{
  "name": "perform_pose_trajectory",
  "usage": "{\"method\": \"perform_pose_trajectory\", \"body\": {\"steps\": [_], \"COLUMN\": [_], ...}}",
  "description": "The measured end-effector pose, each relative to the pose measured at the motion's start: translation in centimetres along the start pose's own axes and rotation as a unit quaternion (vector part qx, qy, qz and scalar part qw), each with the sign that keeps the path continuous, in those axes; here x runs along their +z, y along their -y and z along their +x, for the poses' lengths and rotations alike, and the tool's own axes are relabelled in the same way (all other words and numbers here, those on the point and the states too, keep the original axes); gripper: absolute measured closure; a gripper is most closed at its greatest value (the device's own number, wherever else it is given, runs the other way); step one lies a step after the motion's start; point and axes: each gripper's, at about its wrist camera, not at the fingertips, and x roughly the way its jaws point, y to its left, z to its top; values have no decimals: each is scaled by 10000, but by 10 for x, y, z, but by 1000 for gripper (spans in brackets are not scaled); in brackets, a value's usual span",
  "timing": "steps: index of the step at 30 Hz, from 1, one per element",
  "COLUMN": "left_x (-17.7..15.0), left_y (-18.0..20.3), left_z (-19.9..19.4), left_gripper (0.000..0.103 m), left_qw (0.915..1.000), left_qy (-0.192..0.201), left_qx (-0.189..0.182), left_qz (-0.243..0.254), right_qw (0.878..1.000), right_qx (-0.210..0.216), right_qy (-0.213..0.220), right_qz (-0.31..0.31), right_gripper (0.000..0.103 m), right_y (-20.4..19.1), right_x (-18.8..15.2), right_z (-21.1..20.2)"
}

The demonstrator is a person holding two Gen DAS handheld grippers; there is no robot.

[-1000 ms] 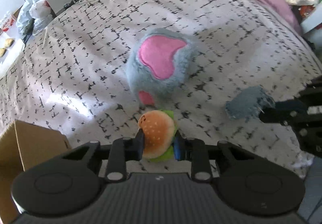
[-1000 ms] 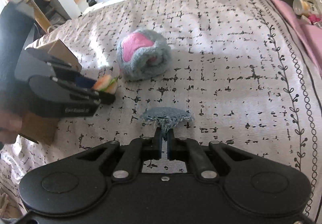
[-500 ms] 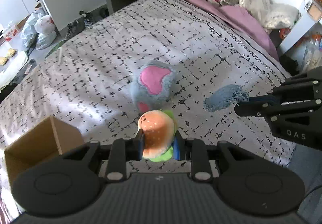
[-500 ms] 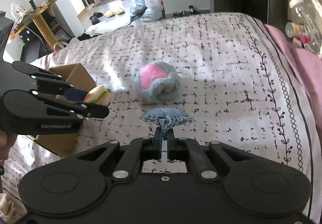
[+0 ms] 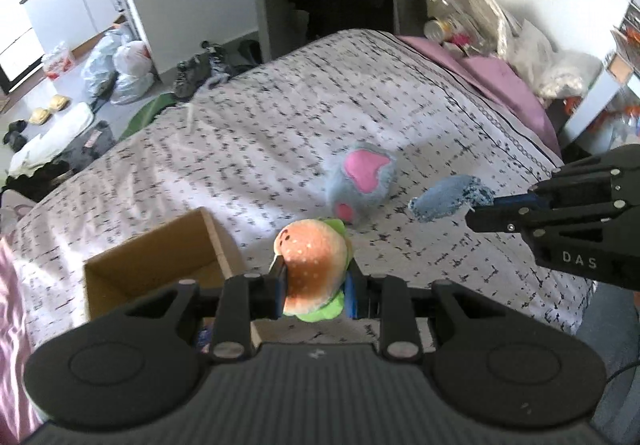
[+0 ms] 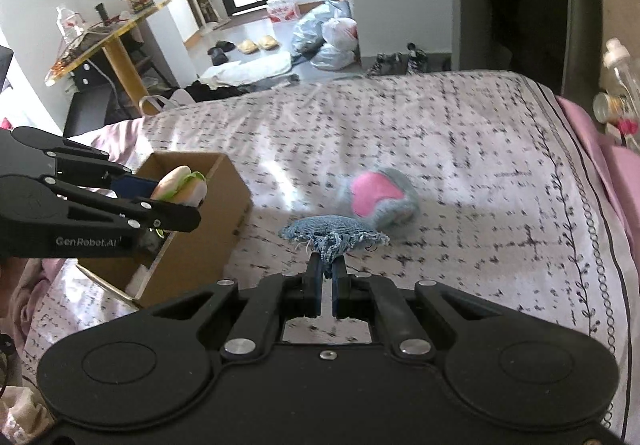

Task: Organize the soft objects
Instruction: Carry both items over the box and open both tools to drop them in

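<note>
Left gripper (image 5: 315,284) clamps your plush burger (image 5: 313,269) beside cardboard box (image 5: 160,265), not over it; release now drops it on bed (image 5: 280,133). Right gripper (image 6: 327,277) pinches denim scrap (image 6: 334,235) by frayed edge; may slip. Grey-pink plush (image 6: 382,201) lies on bed.

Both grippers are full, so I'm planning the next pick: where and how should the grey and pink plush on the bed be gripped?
Probably from above, jaws spanning the grey plush's furry sides: it lies free on the bedspread as a rounded bundle, pink patch up, nothing touching it.
</note>
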Motion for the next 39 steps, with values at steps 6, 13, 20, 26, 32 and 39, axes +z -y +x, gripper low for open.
{"method": "perform_pose_trajectory", "body": {"steps": [6,13,20,26,32,39], "left_x": [-10,-29,-49,-58,-66,-79], "left_y": [-29,-57,-82,-95,-109,-127], "left_z": [-18,-21,-15,-14,-6,7], "left_gripper": [76,76,76,76,76,76], "left_qw": [9996,9986,9971,9961,9951,9925], "left_qy": [113,77,16,25,-33,-176], "left_qx": [201,367,418,373,439,364], "left_qz": [-190,-376,-628,-793,-887,-1151], "right_qw": [9998,9990,9976,9958,9938,9916], "right_qx": [79,185,290,364,494,567], "right_qy": [130,192,205,236,200,-17], "right_qz": [-160,-359,-590,-809,-971,-1162], "right_gripper": [98,98,98,98,98,98], "right_y": [-23,-52,-82,-105,-127,-145], "right_x": [12,23,35,46,52,54], "right_z": [-3,3,11,18,30,56]}}
